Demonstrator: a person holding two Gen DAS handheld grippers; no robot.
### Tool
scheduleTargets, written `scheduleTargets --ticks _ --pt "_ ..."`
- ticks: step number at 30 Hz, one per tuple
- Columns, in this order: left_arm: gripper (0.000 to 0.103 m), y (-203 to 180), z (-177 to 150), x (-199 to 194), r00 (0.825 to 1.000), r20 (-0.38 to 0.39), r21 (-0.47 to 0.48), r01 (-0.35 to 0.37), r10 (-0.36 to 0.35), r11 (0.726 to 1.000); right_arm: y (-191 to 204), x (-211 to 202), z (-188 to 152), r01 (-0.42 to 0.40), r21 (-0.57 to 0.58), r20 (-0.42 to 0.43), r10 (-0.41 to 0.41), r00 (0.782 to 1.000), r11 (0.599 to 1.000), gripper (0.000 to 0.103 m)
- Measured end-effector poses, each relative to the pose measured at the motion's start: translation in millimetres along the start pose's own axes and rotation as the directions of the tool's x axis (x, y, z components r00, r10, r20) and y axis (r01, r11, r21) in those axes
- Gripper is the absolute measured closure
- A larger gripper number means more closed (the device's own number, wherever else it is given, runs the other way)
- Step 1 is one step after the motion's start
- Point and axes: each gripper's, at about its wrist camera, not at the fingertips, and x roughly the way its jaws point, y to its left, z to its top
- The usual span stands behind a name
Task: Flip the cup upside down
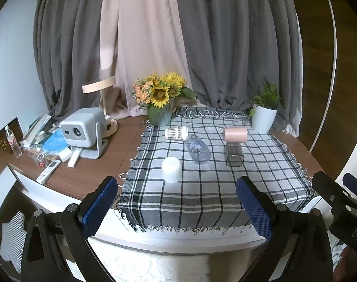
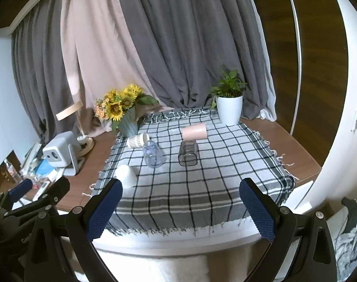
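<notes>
Several cups sit on a checked cloth. A white cup stands upside down at the near left. A clear bluish cup, a dark clear square cup, a patterned paper cup and a pink cup lie on their sides. My left gripper is open and empty, short of the cloth's near edge. My right gripper is open and empty beside it.
A sunflower vase and a white potted plant stand at the cloth's back corners. A grey projector, remotes and clutter fill the wooden table's left side. Curtains hang behind.
</notes>
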Motion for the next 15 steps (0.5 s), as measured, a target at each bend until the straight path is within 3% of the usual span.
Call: scheduleTargets --ticks 15 --pt "0.0 2.4 -0.7 -5.4 1.0 0.002 0.005 0.004 -0.004 1.0 1.8 -7.4 -1.3 -0.001 -0.001 0.016 0.001 1.0 1.0 0.003"
